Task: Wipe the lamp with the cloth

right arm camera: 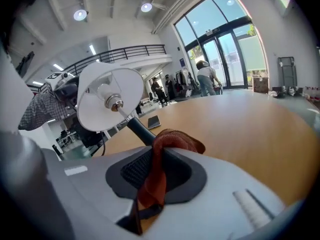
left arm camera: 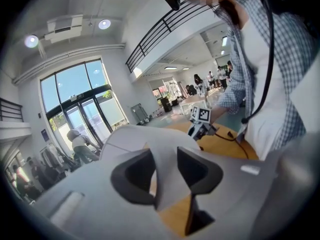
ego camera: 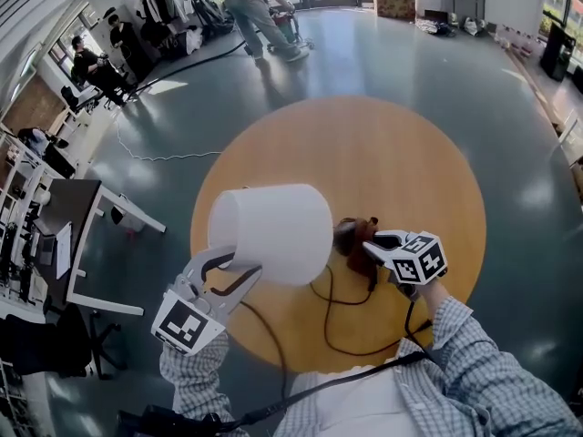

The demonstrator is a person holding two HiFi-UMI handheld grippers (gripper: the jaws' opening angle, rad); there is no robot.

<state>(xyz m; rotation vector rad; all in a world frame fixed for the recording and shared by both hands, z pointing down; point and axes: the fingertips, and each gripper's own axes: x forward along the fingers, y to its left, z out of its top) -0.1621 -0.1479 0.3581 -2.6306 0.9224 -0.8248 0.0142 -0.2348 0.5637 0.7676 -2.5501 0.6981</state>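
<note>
The lamp's white shade [ego camera: 271, 233] lies tipped over on the round wooden table [ego camera: 383, 153]. My left gripper [ego camera: 233, 269] is shut on the shade's rim; in the left gripper view the thin white shade wall [left arm camera: 159, 159] sits pinched between the two dark pads. My right gripper [ego camera: 370, 248] is shut on a rust-brown cloth [ego camera: 352, 238] just right of the shade. From the right gripper view the cloth [right arm camera: 168, 143] bunches out between the pads, right against the lamp's dark stem [right arm camera: 139, 129], and the shade's open underside with the bulb socket [right arm camera: 107, 100] faces me.
The lamp's black cable [ego camera: 339, 337] loops over the near part of the table. A dark phone [right arm camera: 153, 121] lies on the table beyond the stem. A desk [ego camera: 82, 244] stands off the table's left. A person [ego camera: 255, 12] walks at the far end; others sit at far left.
</note>
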